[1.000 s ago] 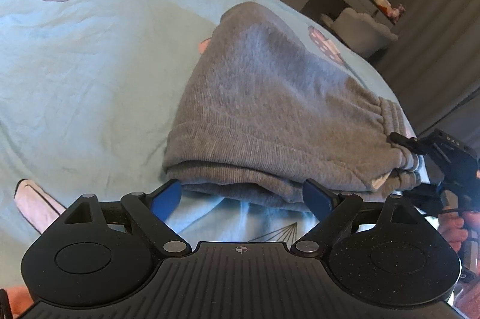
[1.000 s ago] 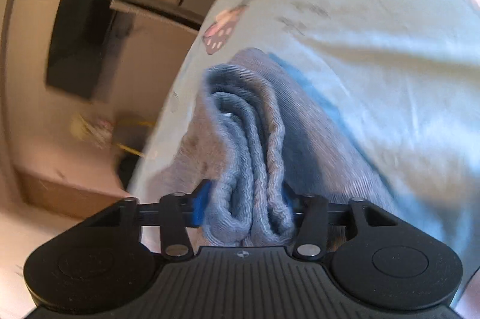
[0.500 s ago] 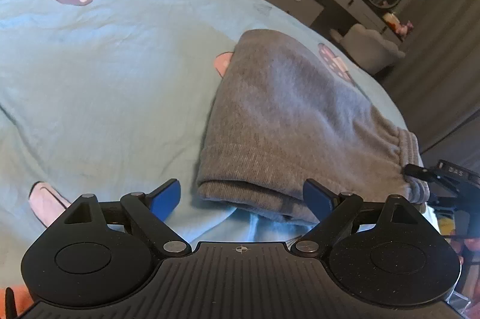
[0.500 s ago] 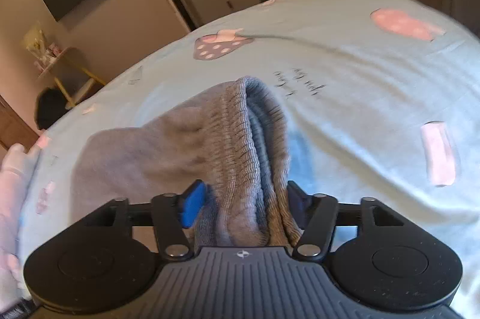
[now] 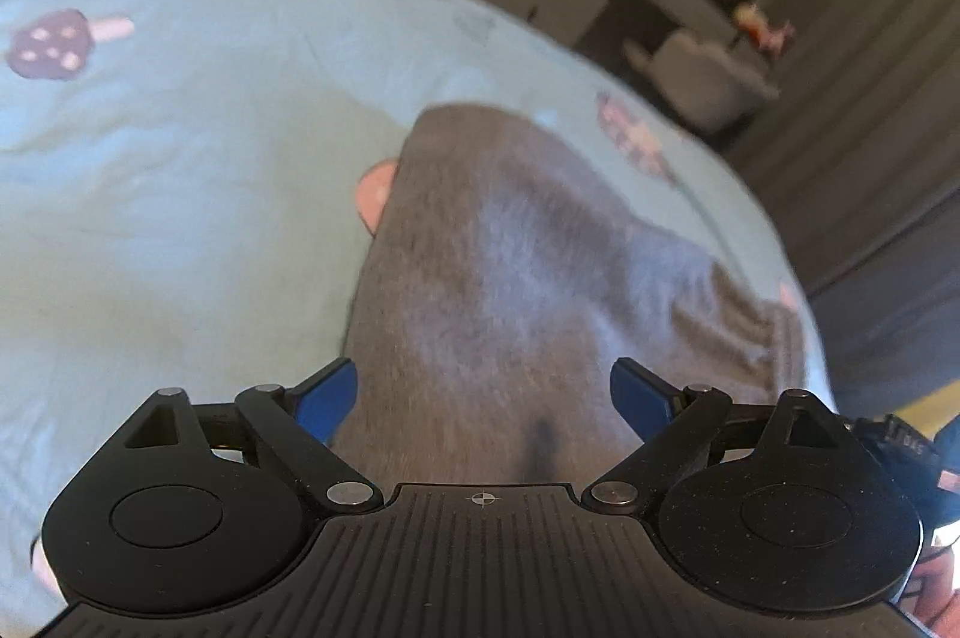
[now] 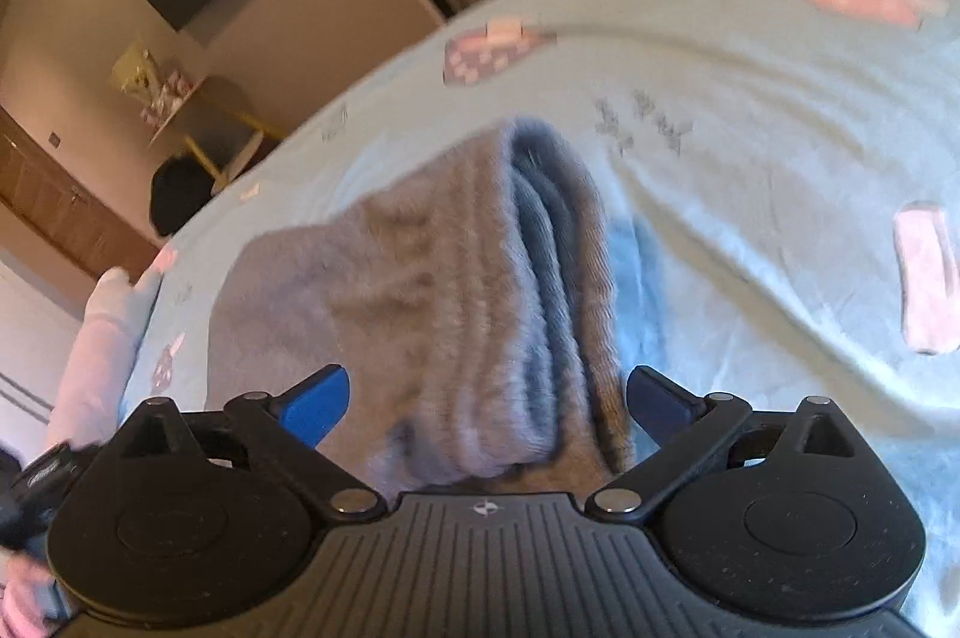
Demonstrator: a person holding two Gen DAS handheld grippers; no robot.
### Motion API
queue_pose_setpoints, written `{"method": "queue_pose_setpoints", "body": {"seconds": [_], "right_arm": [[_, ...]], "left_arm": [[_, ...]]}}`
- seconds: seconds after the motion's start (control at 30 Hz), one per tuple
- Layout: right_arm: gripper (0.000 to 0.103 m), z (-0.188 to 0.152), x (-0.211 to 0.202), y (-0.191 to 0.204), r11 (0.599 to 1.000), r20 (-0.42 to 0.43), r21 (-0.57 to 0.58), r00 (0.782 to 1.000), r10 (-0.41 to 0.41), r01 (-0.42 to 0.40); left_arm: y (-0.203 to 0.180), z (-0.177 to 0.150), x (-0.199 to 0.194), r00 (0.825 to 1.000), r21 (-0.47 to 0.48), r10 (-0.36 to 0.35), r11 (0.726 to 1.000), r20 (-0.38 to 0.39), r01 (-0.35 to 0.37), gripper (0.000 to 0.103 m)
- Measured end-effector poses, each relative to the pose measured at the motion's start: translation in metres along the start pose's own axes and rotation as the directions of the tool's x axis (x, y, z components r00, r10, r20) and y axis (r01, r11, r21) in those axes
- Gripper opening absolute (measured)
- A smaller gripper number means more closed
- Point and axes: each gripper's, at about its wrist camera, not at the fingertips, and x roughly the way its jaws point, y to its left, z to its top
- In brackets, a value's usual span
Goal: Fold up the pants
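A: How does the left gripper [image 5: 483, 395] stand?

B: Spread wide, gripping nothing. The folded grey pants [image 5: 510, 266] lie on the light blue bedsheet [image 5: 180, 146], and their near edge runs in between the blue fingertips [image 5: 327, 392].

A: And the right gripper [image 6: 487, 401]?

B: Also parted wide. The stacked ribbed waistband end of the pants [image 6: 498, 314] sits between its jaws, but the pads don't press on the cloth. Whether fabric brushes them, I can't tell; the view is blurred.
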Motion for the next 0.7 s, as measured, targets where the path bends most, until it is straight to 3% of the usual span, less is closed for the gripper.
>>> {"method": "queue_pose_setpoints", "body": {"seconds": [0.07, 0.27, 0.37, 0.5, 0.63, 0.7], "right_arm": [[0.099, 0.002, 0.009, -0.014, 0.998, -0.037, 0.054, 0.999, 0.031, -0.029], [0.099, 0.01, 0.04, -0.036, 0.983, -0.105, 0.116, 0.982, 0.154, -0.142], [0.099, 0.019, 0.06, -0.037, 0.971, -0.128, 0.156, 0.971, 0.202, -0.181], [0.099, 0.027, 0.078, -0.035, 0.964, -0.157, 0.177, 0.961, 0.229, -0.201], [0.099, 0.025, 0.073, -0.038, 0.952, -0.117, 0.229, 0.966, 0.232, -0.201], [0.092, 0.021, 0.067, -0.024, 0.976, -0.111, 0.143, 0.978, 0.178, -0.161]], "left_arm": [[0.004, 0.005, 0.017, 0.999, 0.014, 0.027, 1.0, -0.044, -0.026, 0.093], [0.008, 0.012, 0.064, 0.988, 0.093, -0.01, 0.995, -0.151, 0.024, 0.094], [0.014, 0.022, 0.079, 0.984, 0.042, -0.07, 0.996, -0.161, 0.078, 0.094], [0.009, 0.033, 0.098, 0.986, 0.045, -0.072, 0.996, -0.153, 0.079, 0.09], [-0.001, 0.035, 0.103, 0.988, 0.075, -0.075, 0.993, -0.137, 0.086, 0.062], [-0.006, 0.034, 0.099, 0.99, 0.116, -0.072, 0.989, -0.125, 0.087, 0.053]]}}
